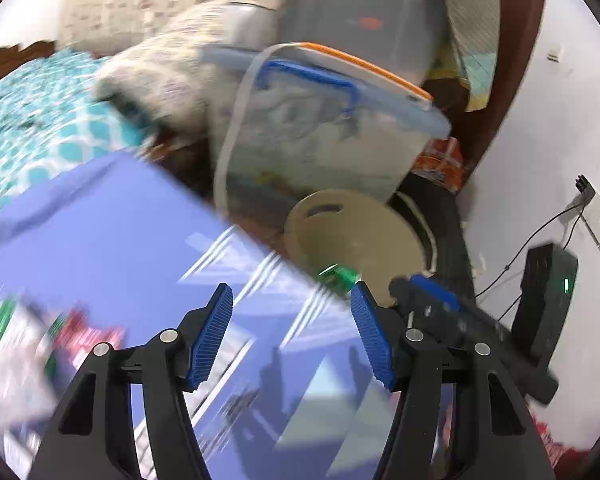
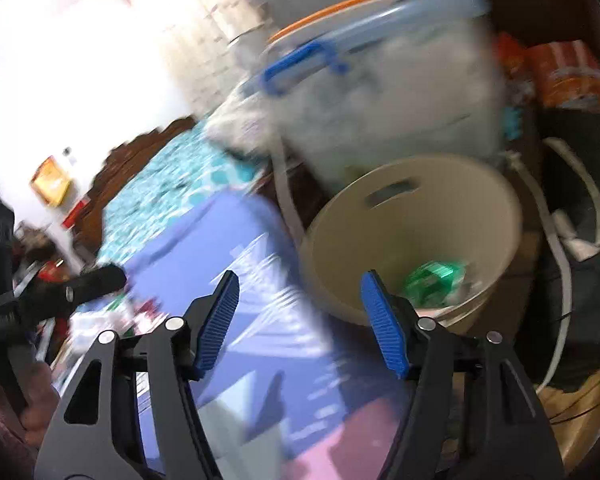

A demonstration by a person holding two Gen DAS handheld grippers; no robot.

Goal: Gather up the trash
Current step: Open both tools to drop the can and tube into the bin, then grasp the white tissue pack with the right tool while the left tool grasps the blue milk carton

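**A:** Both of your grippers stand with jaws apart and nothing between the pads: the left gripper [image 1: 292,334] over the blue sheet [image 1: 112,240], the right gripper [image 2: 300,320] at that sheet's edge, just beside the beige bin [image 2: 416,224].

**B:** And the trash?

**A:** A crumpled green wrapper [image 2: 434,280] already lies in the bottom of the bin. More scraps, red, green and white [image 1: 32,332], sit on the sheet to the left of your left gripper; blur hides what they are.

**B:** What could go wrong from here?

**A:** I judge the bin to be light. It stands close against the clear storage box [image 2: 380,100], with your right gripper near its rim, so a careless swing could tip it and spill the wrapper. Your two grippers are also near each other; if you cross them reaching for the scraps, they could knock together.
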